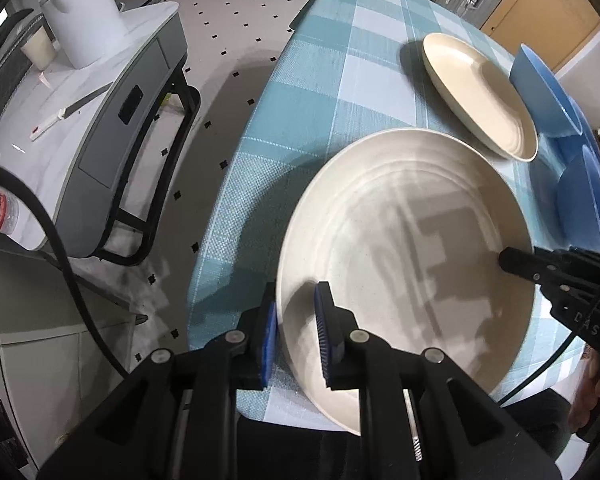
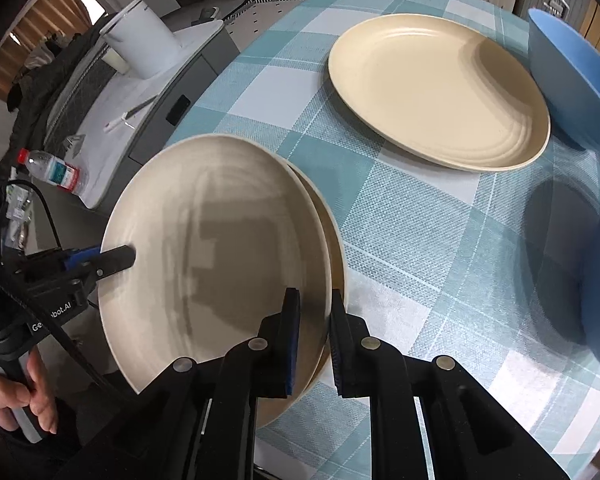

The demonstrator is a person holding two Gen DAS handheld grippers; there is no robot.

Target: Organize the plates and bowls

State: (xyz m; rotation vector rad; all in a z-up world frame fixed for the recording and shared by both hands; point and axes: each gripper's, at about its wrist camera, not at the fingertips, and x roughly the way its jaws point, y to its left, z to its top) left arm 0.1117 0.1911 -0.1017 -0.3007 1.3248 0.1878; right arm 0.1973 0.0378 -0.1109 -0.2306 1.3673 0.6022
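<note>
Black linkage arms and blue ribbed pads of the left gripper [image 1: 296,320] fill the bottom of the left wrist view, its jaws clamped on the near-left rim of a large round cream plate [image 1: 412,248], one pad inside the rim and one outside. On the far side of that same plate, the right gripper [image 2: 314,328] has its jaws pinched on the opposite rim, again one pad to each side of the edge. Seen from the right wrist view, a second cream plate [image 2: 334,248] lies directly under the held one, its edge peeking out along the right side; whether the upper plate rests fully on it cannot be told.

Both plates sit at the near edge of a table covered with a teal-and-white checked cloth [image 2: 420,216]. Farther back on the cloth lies a pale yellow oval plate [image 2: 432,88], well apart from the stack. Just beside it, at the right, stands a blue bowl [image 2: 572,80], and another blue bowl [image 1: 584,204] sits nearer along the right edge.

A hand [image 2: 16,404] grips the left gripper's handle at the lower left of the right wrist view. Beyond the table, a grey-and-white side cabinet [image 1: 112,120] carries a white cylindrical bucket [image 1: 84,12] and a clear water bottle [image 2: 52,170] with a red cap.
</note>
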